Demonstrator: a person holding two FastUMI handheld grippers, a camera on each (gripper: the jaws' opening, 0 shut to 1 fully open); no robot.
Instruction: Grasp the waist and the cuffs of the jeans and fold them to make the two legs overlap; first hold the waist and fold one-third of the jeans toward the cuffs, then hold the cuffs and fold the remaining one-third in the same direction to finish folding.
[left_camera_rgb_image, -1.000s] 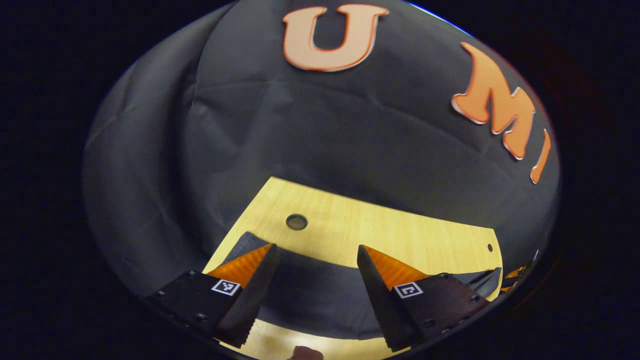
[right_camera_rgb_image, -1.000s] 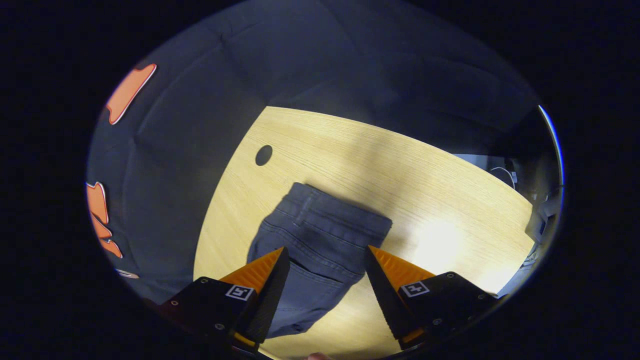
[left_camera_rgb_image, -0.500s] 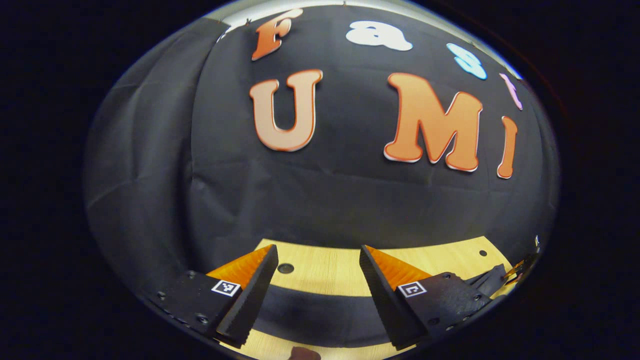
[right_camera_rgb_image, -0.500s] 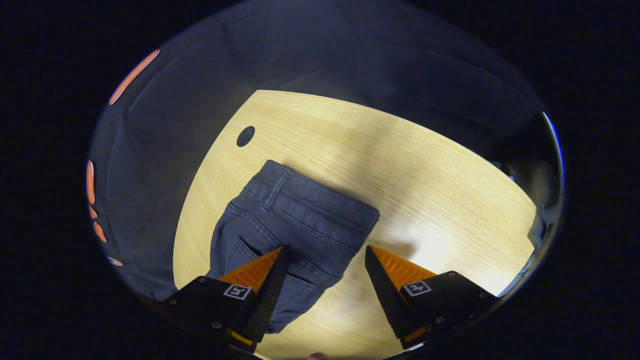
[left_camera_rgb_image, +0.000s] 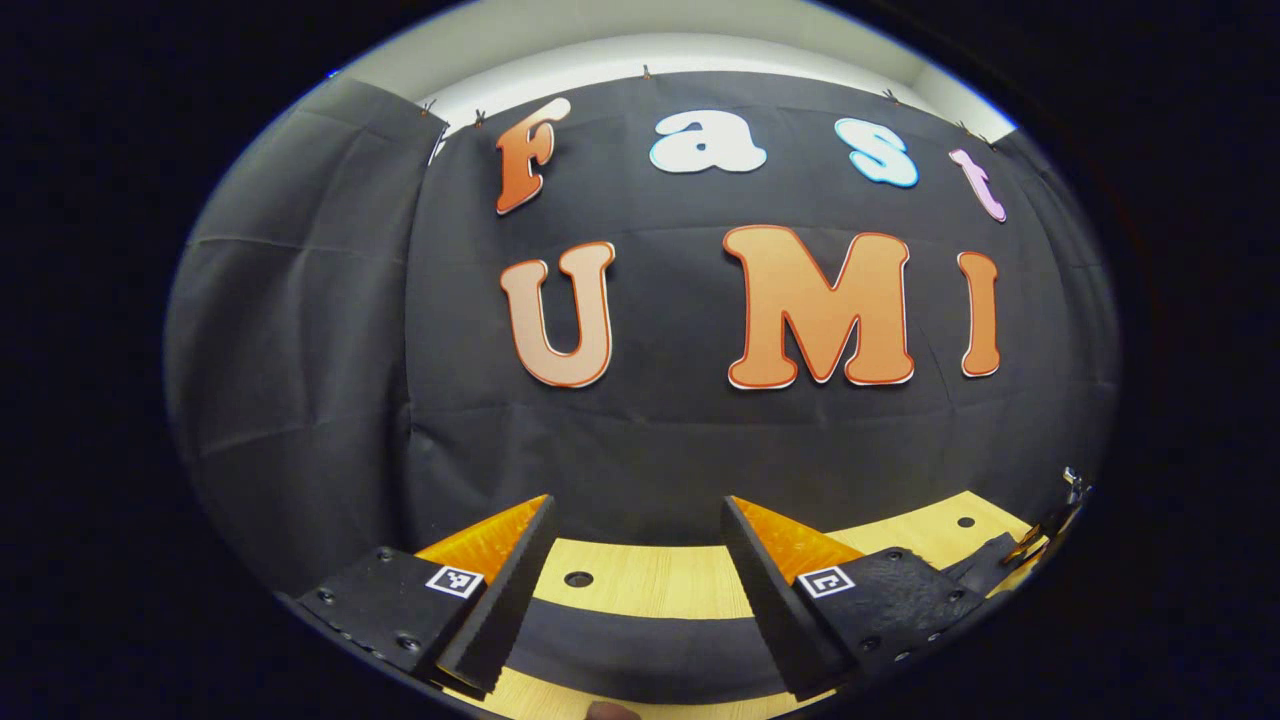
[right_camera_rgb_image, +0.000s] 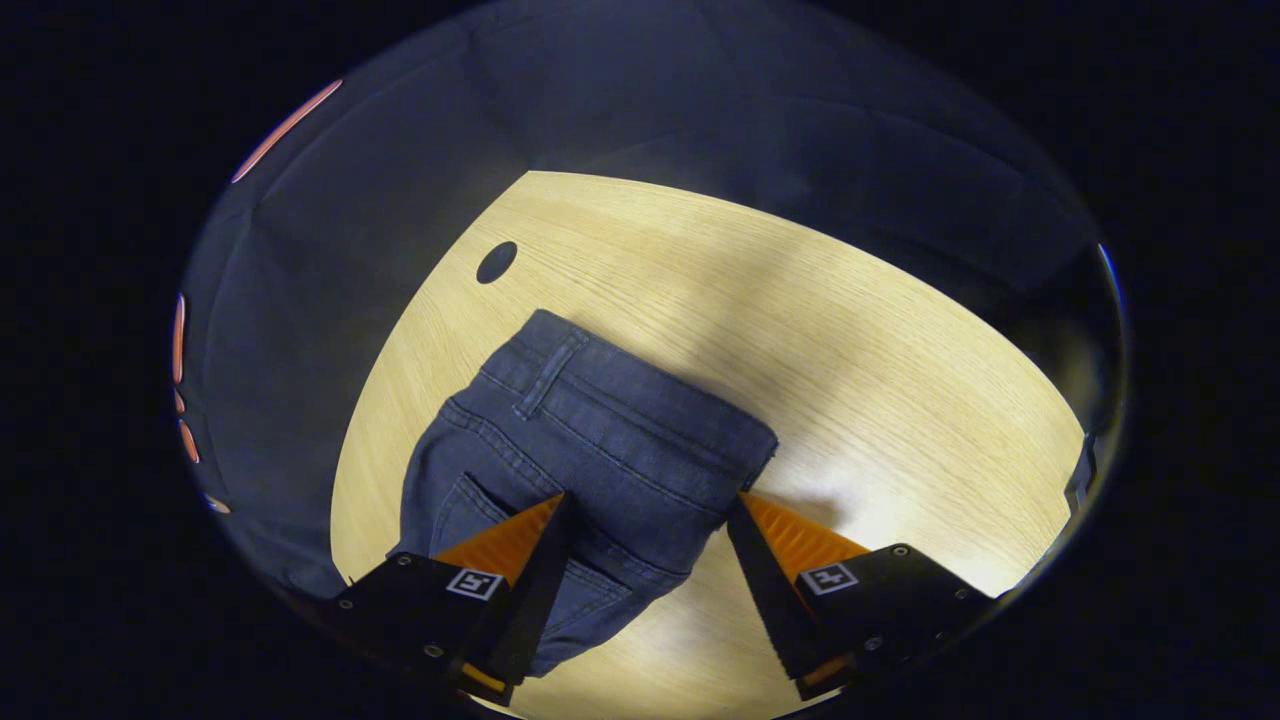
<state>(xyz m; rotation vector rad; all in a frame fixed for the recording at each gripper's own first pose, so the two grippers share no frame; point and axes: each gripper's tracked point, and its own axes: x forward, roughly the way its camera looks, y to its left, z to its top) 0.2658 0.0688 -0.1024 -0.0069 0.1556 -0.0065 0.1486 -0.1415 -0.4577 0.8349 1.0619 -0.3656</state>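
in the left gripper view the left gripper (left_camera_rgb_image: 635, 590) hangs with its fingers wide apart and empty, a band of dark blue-grey denim jeans (left_camera_rgb_image: 640, 648) lying at 6 o'clock across the pale wood-grain table (left_camera_rgb_image: 660, 580). in the right gripper view the jeans (right_camera_rgb_image: 590, 450) lie flat with stitched seams, a belt loop and a pocket, the waistband toward 12 o'clock, a round dark hole (right_camera_rgb_image: 496, 262) in the table (right_camera_rgb_image: 850, 400) at 11 o'clock. the right gripper (right_camera_rgb_image: 645, 560) hangs over them, fingers apart, gripping nothing.

From my right gripper view, the jeans (right_camera_rgb_image: 590, 450) lie on the table (right_camera_rgb_image: 850, 380), waist end toward 12 o'clock, with the table's round hole (right_camera_rgb_image: 497, 262) at about 11 o'clock beyond the waist. My left gripper view has a strip of fabric (probably the jeans) across the table at 6 o'clock, the booth wall (left_camera_rgb_image: 300, 330) behind.
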